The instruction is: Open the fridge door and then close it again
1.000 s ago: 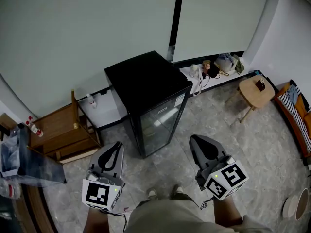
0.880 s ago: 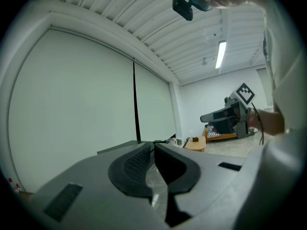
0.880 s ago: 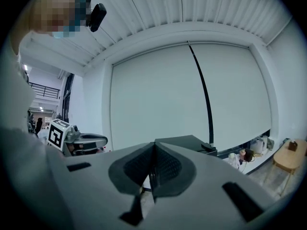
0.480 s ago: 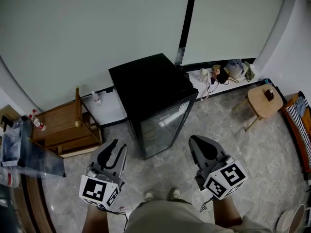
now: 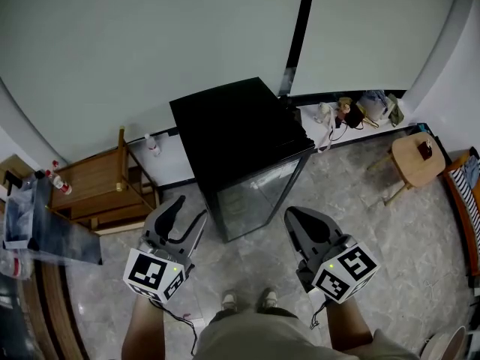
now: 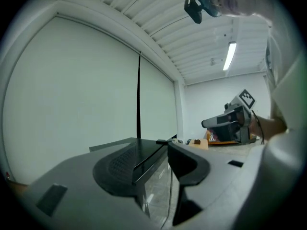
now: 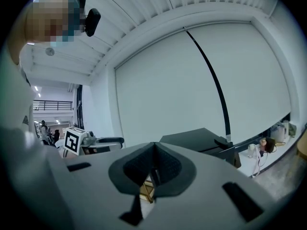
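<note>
Grey left claw (image 5: 191, 207) has its jaws apart (they've just been opening) and nothing sits between them; the gap only shows the fridge (image 5: 236, 130) further off. Right claw (image 5: 290, 214) is pinched fully together, also empty. Both point forward, roughly level with a slight dip, one towards each side of the fridge front, and neither touches it. Marker cubes face up at the head camera, with the left forearm (image 5: 144, 332) and right forearm (image 5: 346, 327) coming in from the bottom edge. The person's feet are on the tiled floor (image 5: 352, 193) between the claws. Black fridge stands near, just ahead of both claws, glass door (image 5: 259, 193) shut, back to the pale wall (image 5: 150, 43) — wooden rack (image 5: 94, 193) just to its left.
</note>
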`<state>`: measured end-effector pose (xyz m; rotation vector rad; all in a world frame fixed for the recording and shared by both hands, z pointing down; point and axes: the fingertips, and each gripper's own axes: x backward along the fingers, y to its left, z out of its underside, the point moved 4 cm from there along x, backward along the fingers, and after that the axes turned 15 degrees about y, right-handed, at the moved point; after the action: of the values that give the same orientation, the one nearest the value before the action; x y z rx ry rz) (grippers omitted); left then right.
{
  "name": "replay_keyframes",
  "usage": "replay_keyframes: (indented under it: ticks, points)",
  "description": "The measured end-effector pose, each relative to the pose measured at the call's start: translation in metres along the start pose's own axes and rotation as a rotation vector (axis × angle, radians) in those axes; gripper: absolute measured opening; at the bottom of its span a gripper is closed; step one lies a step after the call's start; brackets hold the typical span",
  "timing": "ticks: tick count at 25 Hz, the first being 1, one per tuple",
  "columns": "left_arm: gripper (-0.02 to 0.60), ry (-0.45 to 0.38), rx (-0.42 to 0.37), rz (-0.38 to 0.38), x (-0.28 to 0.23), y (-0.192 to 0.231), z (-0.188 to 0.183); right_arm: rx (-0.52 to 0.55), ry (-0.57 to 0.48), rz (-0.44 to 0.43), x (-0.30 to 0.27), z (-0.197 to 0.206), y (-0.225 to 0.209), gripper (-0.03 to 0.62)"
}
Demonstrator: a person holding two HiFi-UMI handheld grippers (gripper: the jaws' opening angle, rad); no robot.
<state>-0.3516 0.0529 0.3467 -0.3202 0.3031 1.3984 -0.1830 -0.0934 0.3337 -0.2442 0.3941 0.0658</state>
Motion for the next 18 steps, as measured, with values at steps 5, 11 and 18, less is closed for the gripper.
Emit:
replay_keyframes:
  ticks: [5, 11, 18]
  points:
    - [0.203, 0.043, -0.013, 0.007, -0.029, 0.011, 0.010, 0.007, 0.011, -0.029, -0.016, -0.004, -0.002, -0.009]
    - [0.206, 0.071, 0.066, 0.042, -0.063, 0.022, 0.029, 0.010, 0.020, -0.067, -0.034, -0.004, 0.001, -0.009]
    - [0.213, 0.147, 0.030, 0.030, -0.099, 0.039, 0.049, -0.011, 0.045, -0.059, -0.051, 0.001, -0.007, -0.009]
